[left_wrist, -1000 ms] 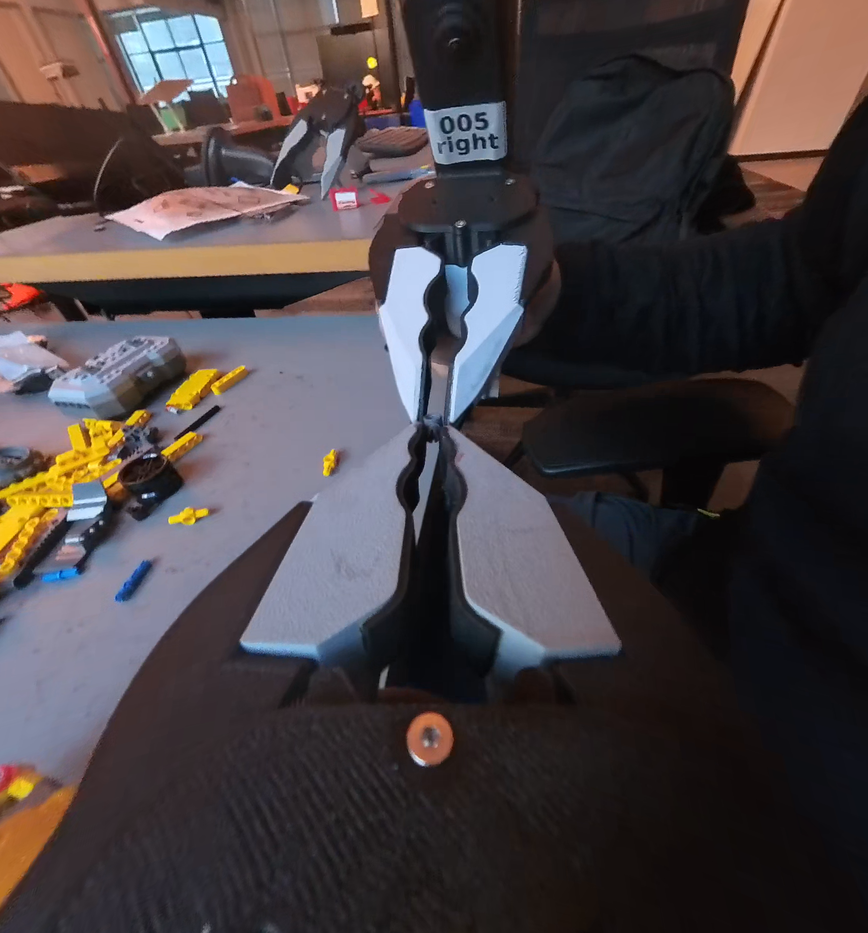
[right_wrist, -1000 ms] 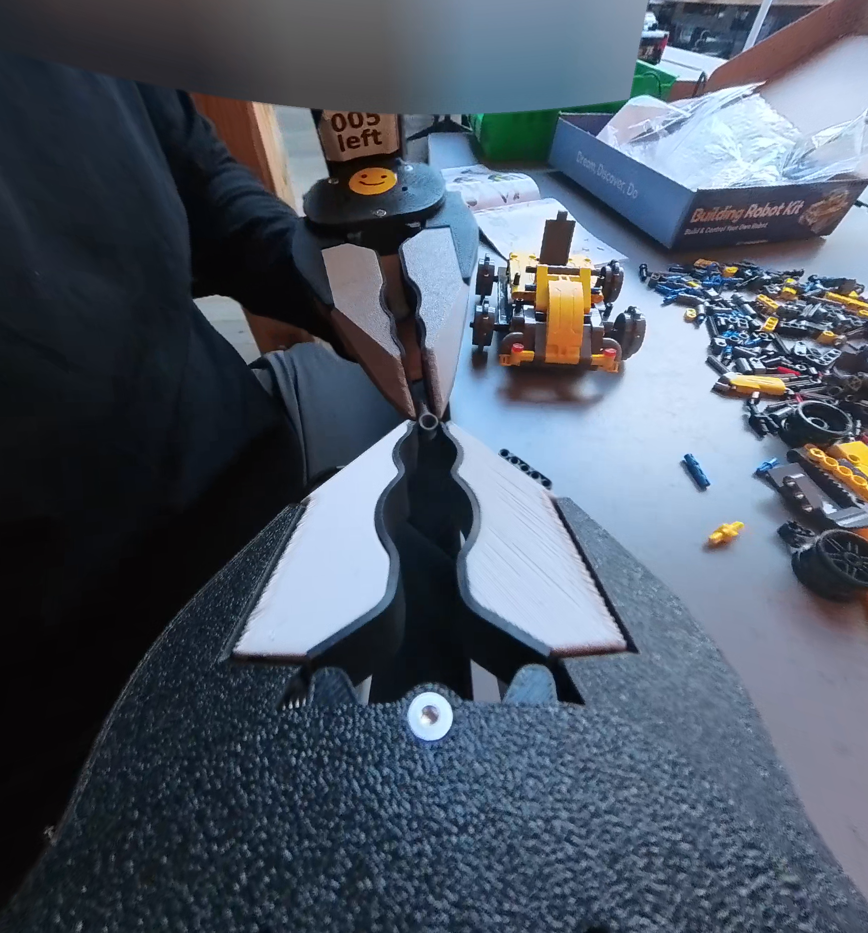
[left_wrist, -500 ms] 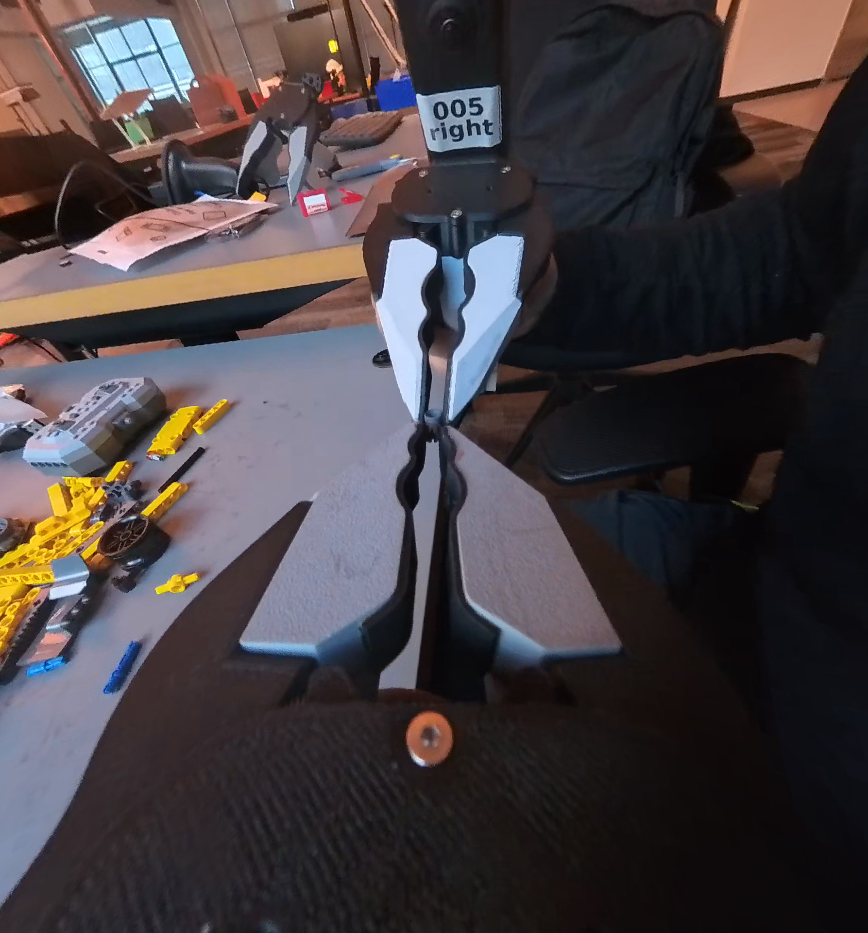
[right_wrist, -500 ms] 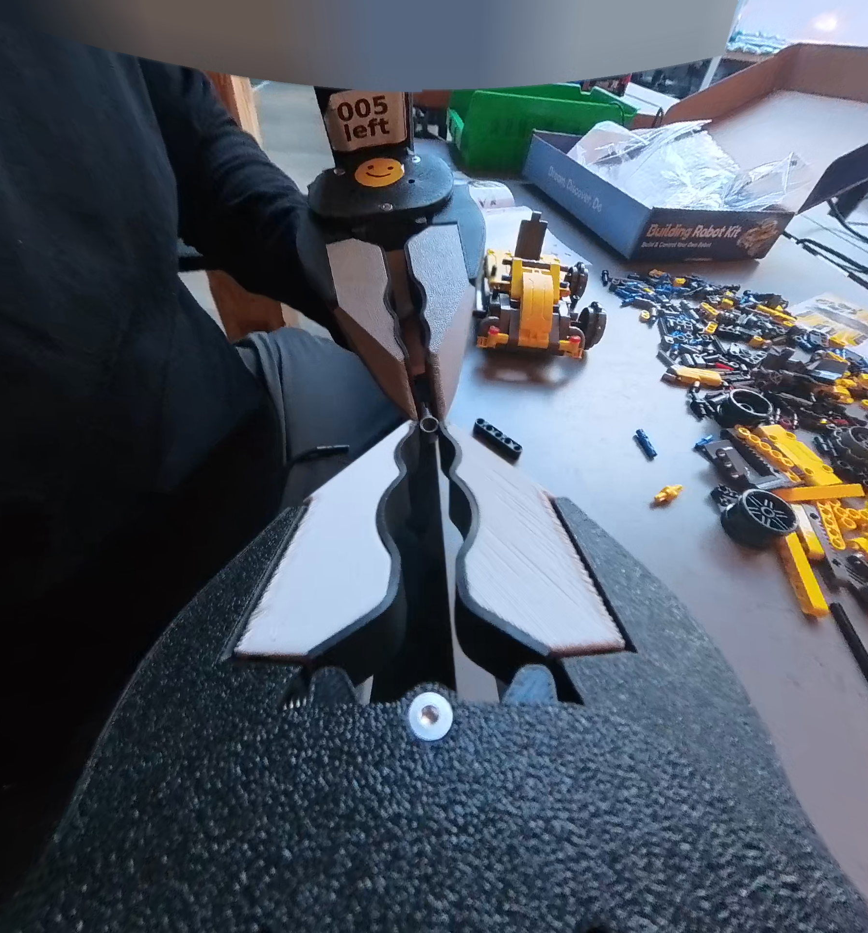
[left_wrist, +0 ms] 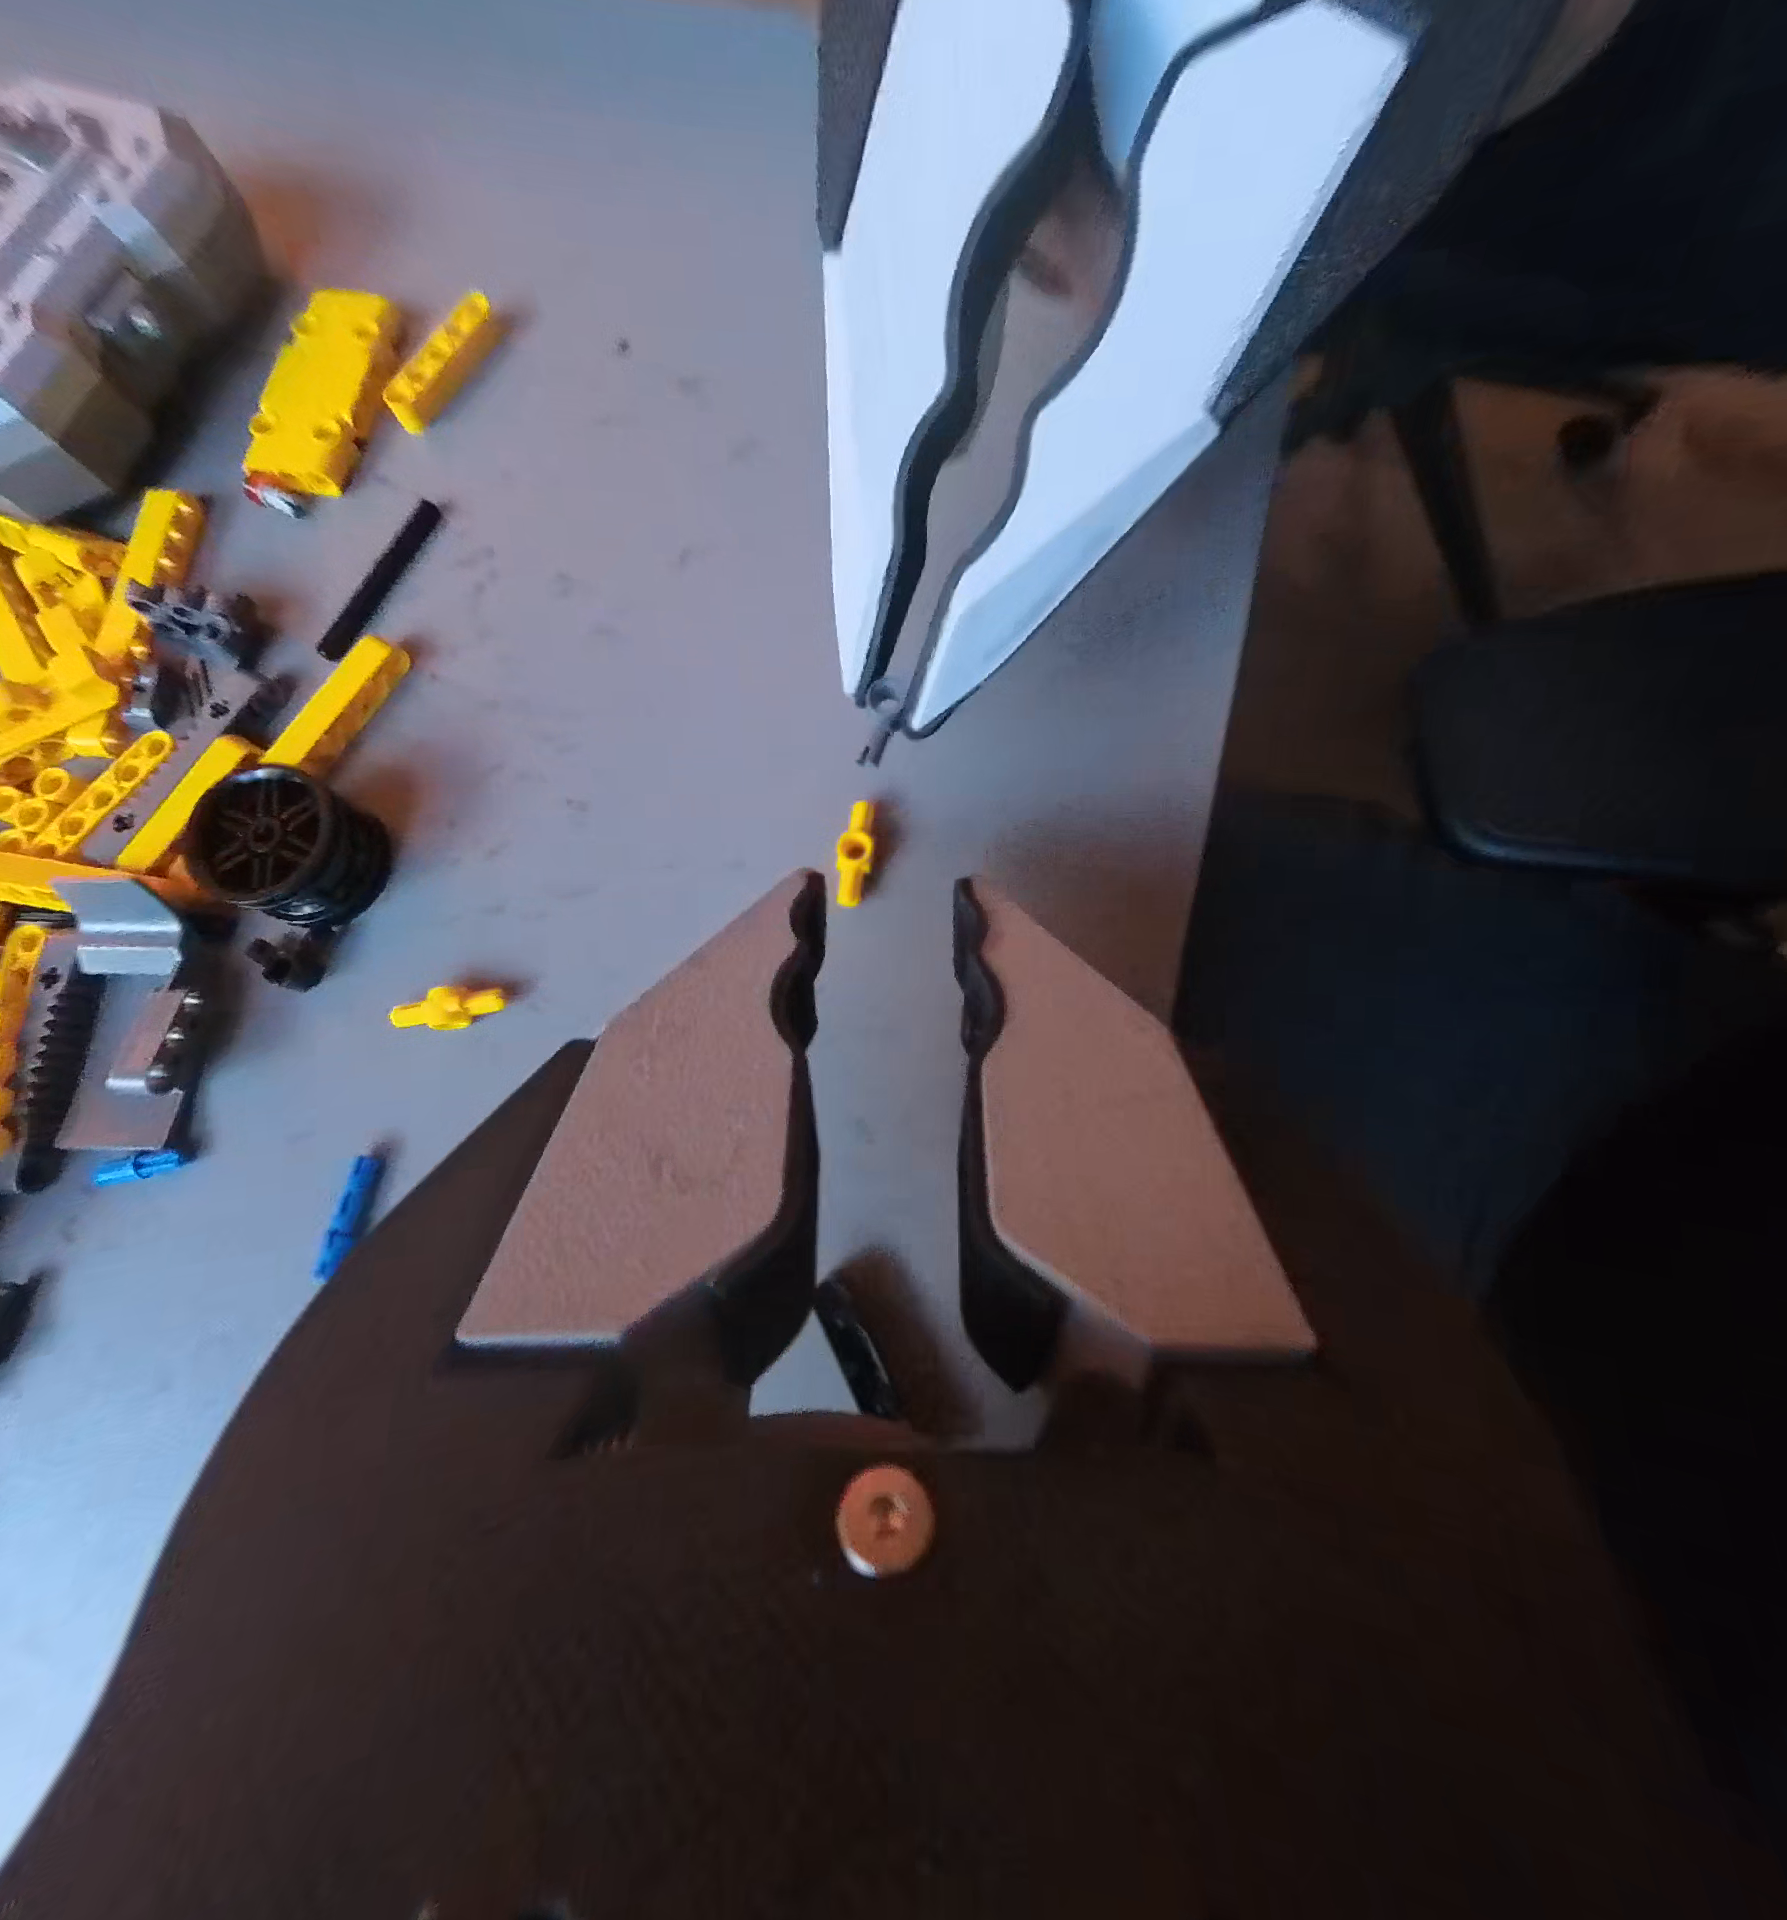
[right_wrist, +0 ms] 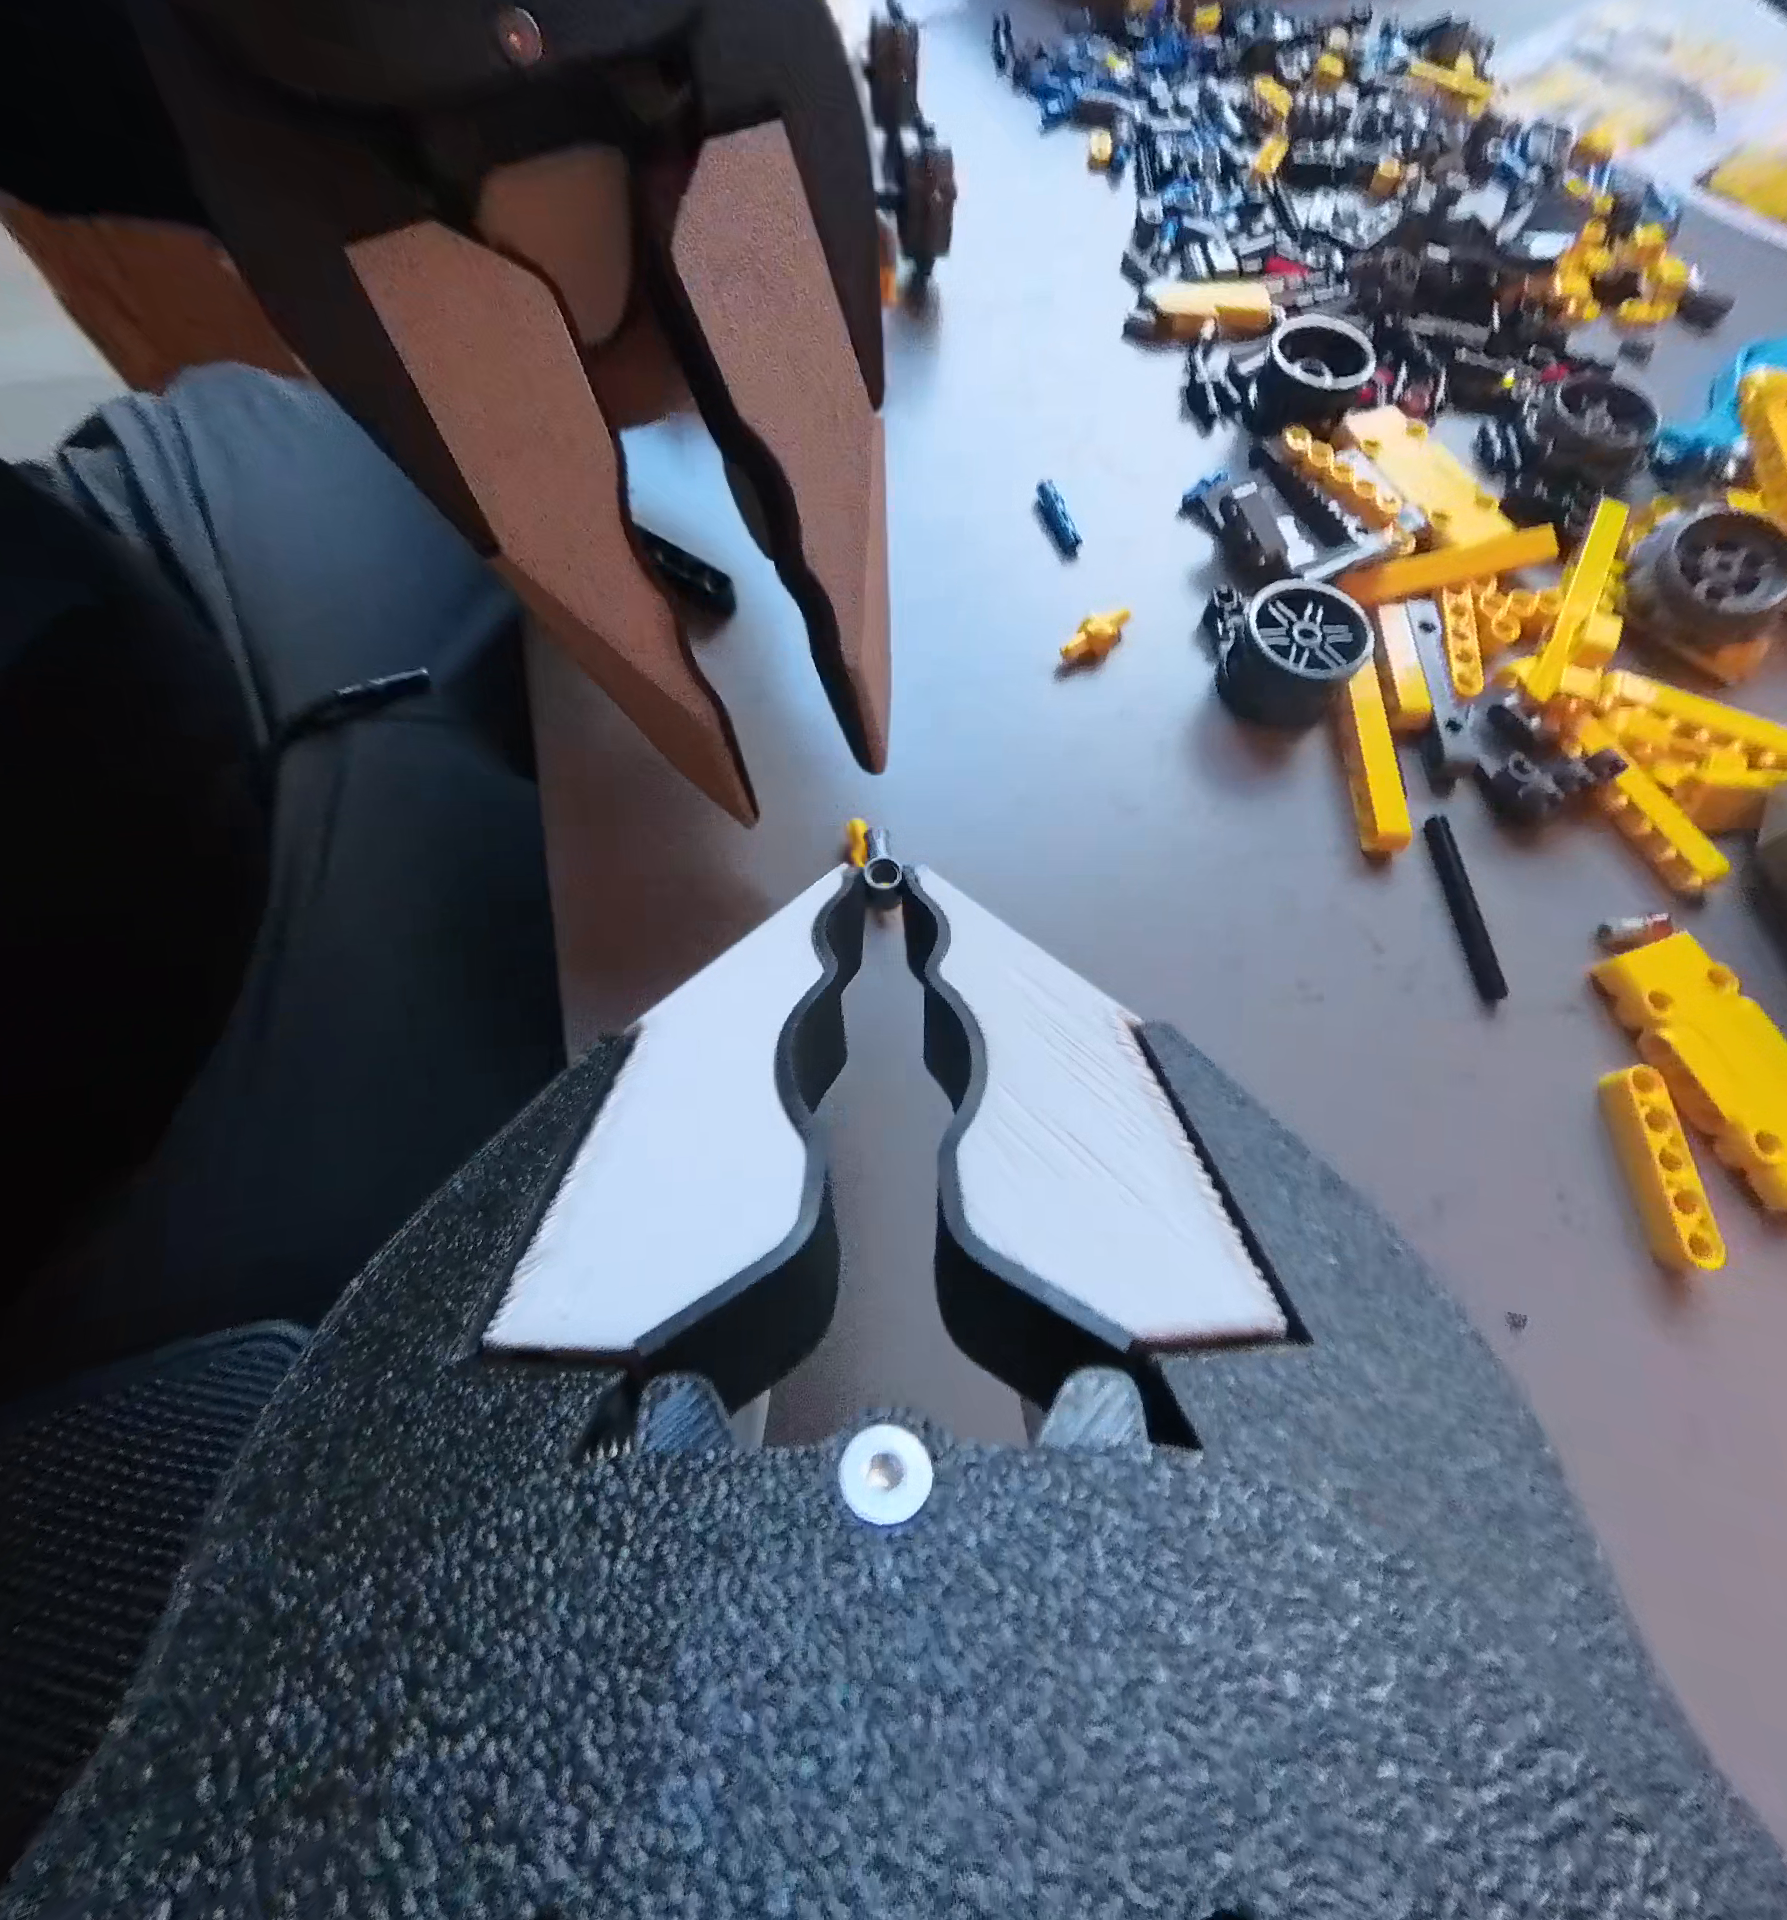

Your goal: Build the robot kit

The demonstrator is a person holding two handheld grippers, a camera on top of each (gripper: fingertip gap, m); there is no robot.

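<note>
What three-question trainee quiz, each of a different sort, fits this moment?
1. True or false: the left gripper is open.
2. The right gripper pinches: A) a small dark pin; B) a black wheel; C) a blue pin.
3. Fill in: on the table just ahead of the left gripper's tips lies a small ______ connector.

Key: 1 true, with a clear gap between its fingers; 2 A, held at the fingertips; 3 yellow.
</note>
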